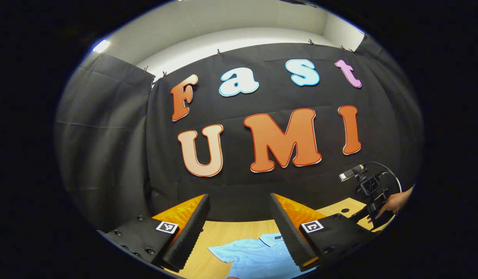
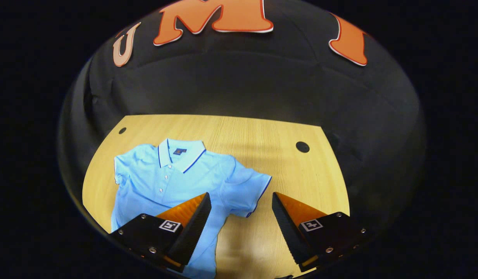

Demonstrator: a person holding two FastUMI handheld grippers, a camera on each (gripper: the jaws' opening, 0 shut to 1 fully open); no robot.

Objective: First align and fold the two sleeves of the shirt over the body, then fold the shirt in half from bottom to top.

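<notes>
on table (image 2: 262, 135), shirt (image 2: 176, 174) flat; both grippers' jaws apart.

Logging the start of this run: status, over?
Both grippers, left and right, open, empty. Shirt flat on table, sleeves unfolded. Nothing obstructing.

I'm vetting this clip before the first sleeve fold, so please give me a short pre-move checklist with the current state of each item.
1. Light blue short-sleeved polo shirt lies face up on the light wooden table, collar toward the wall: ok.
2. Both sleeves unfolded, spread away from the body, so no fold is done yet: ok.
3. Right gripper open, holding nothing, with the near sleeve ahead between its fingers: ok.
4. Left gripper open, holding nothing: ok.
5. Left gripper aimed at the shirt: not ok, it points mostly at the wall, shirt low in the left gripper view.
6. Shirt hem flat and straight: cannot tell, it is hidden.
</notes>
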